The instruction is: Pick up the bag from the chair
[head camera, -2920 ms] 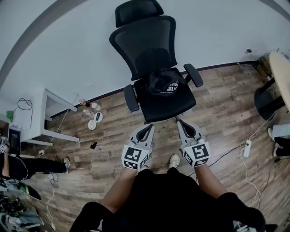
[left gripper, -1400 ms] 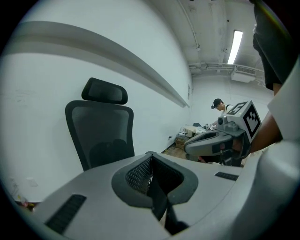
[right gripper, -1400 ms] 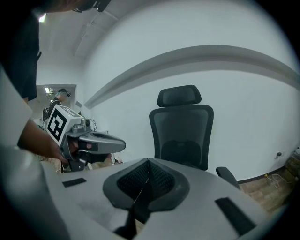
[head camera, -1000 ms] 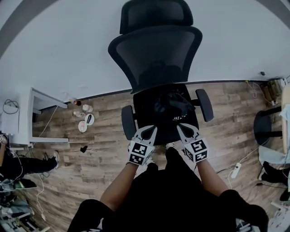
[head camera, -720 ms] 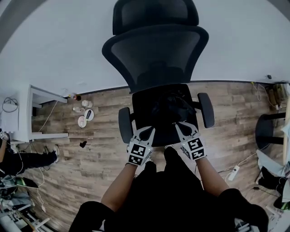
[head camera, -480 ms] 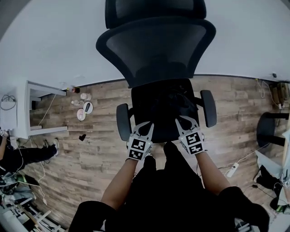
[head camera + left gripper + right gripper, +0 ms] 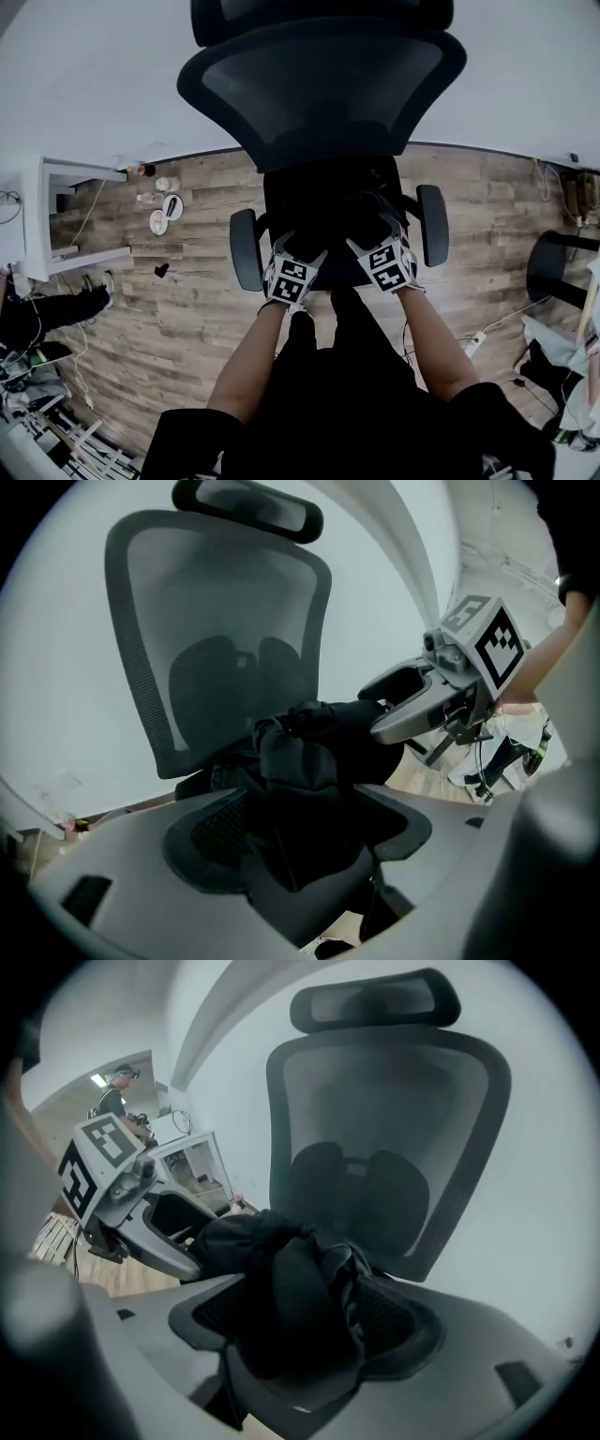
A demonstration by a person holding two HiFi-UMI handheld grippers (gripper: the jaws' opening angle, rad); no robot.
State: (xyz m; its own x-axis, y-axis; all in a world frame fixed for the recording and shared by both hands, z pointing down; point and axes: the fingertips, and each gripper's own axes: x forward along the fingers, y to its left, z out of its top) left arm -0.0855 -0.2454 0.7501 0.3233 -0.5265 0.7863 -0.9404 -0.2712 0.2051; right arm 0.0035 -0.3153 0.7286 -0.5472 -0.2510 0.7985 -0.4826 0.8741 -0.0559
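A crumpled black bag (image 7: 349, 214) lies on the seat of a black mesh office chair (image 7: 319, 89). My left gripper (image 7: 298, 246) reaches over the seat's front edge, at the bag's left side. My right gripper (image 7: 373, 232) reaches in at the bag's right side. In the left gripper view the bag (image 7: 309, 752) bulges into the gap of the open left gripper (image 7: 300, 846), and the right gripper (image 7: 427, 700) shows beyond it. In the right gripper view the bag (image 7: 281, 1279) fills the gap of the open right gripper (image 7: 309, 1335).
The chair's armrests (image 7: 242, 248) (image 7: 431, 223) flank both grippers. A white cabinet (image 7: 56, 211) and small items on the floor (image 7: 159, 202) stand at the left. A black stool base (image 7: 553, 267) and a power strip (image 7: 469, 342) are at the right. A person (image 7: 117, 1091) stands in the background.
The chair has come closer. Both grippers have moved forward from in front of the seat to over it, and now straddle the bag.
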